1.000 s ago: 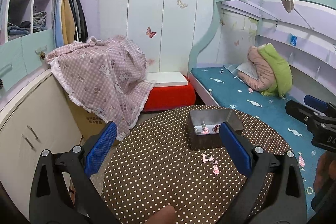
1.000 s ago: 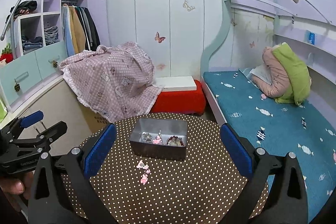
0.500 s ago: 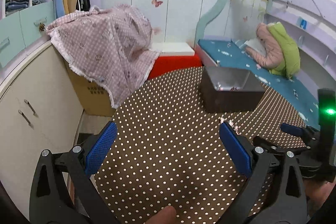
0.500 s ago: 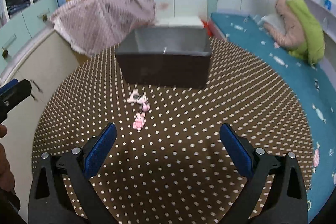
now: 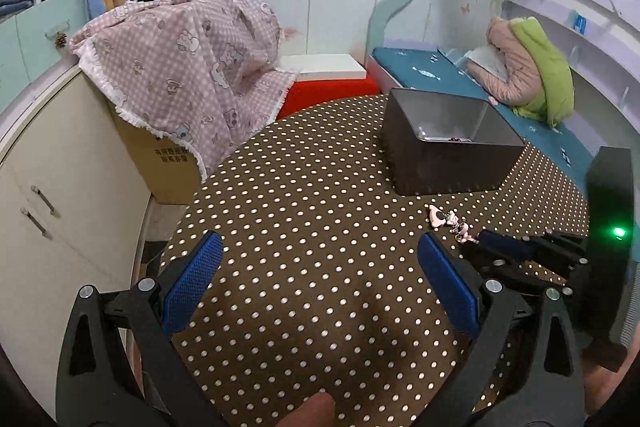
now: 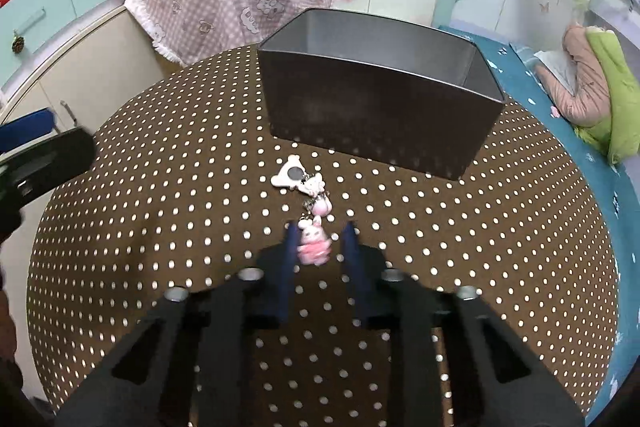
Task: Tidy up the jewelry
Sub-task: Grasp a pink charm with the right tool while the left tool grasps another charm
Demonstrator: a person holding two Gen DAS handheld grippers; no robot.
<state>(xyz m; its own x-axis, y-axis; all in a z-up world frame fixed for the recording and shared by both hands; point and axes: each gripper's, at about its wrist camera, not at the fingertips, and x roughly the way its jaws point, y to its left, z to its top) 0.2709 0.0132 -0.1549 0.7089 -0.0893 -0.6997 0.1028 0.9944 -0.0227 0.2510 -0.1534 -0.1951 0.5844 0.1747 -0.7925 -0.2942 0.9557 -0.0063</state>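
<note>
You are working on the pickup step: one charm (image 6: pixel 314 241) is lying on the dotted table (image 6: pixel 480 247), just in front of the tin (image 6: pixel 380 123), and you are going for it with the right gripper (image 6: pixel 318 247).

Your right gripper is pointing steeply down at the cloth, and its jaws are closing at this moment. The pink figure at the near end of the charm is sitting between the two blue pads (image 6: pixel 289 255). A narrow gap is showing on the right side of the figure, so the pads are not yet pressing on it from both sides. The rest of the piece, a short chain and a white heart-shaped tag (image 6: pixel 290 175), is trailing away toward the tin and resting on the table.

Your left gripper (image 5: pixel 320 287) is hanging over bare cloth with its jaws released wide and nothing between them. It is well apart from the charm, which shows to its right (image 5: pixel 450 221) beside the right gripper's tip.

The tin is standing upright and open. From the left wrist view a few small pieces are showing on its floor (image 5: pixel 444 135); what they are is too small to tell.

The next move likely calls for letting the pads finish clamping on the pink figure before you lift. Then you are probably raising it clear of the tin's near wall, since the chain and tag will be dangling below and could catch on the rim. A weak pinch on such a small, rounded figure could let it slip.
</note>
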